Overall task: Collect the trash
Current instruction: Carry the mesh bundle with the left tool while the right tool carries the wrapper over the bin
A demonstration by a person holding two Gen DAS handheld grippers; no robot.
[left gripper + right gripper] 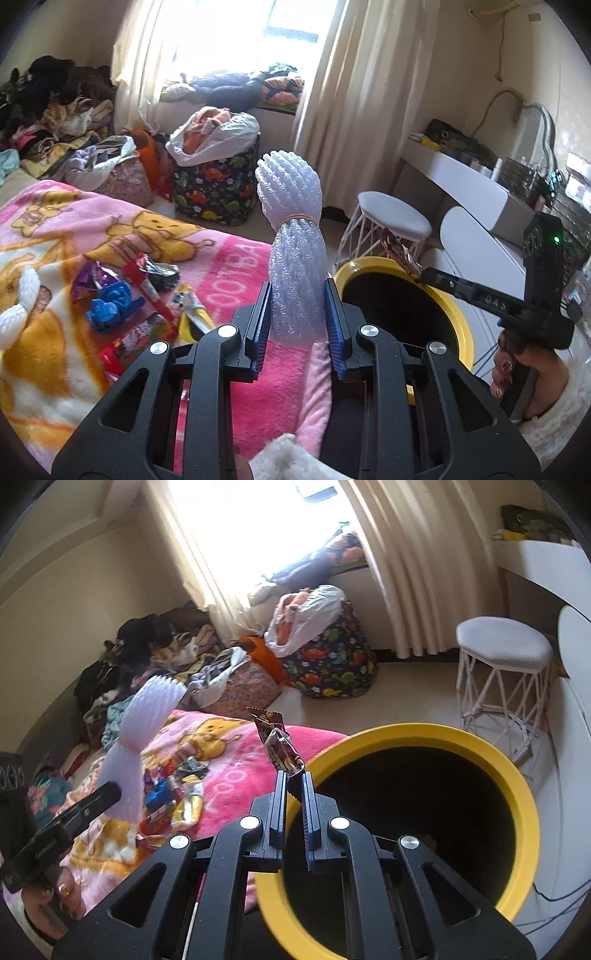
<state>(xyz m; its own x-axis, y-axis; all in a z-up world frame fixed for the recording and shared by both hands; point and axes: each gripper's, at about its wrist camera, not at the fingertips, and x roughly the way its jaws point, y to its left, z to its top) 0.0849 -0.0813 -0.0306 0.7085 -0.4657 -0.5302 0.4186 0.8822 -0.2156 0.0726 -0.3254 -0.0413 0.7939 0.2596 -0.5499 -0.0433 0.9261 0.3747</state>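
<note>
Two items are in transit. Left gripper [298, 314] is clamped on a foam fruit net [293, 254], upright beside the yellow-rimmed bin [517, 782]. Right gripper [294, 805] pinches a snack wrapper [279, 746] at the near rim. Advice: centre each over the opening before releasing. More wrappers [140, 295] lie on the blanket [236, 273].

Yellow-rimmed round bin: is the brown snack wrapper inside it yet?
Out. The brown snack wrapper stands clamped in the right gripper above the yellow-rimmed round bin's near rim.
</note>
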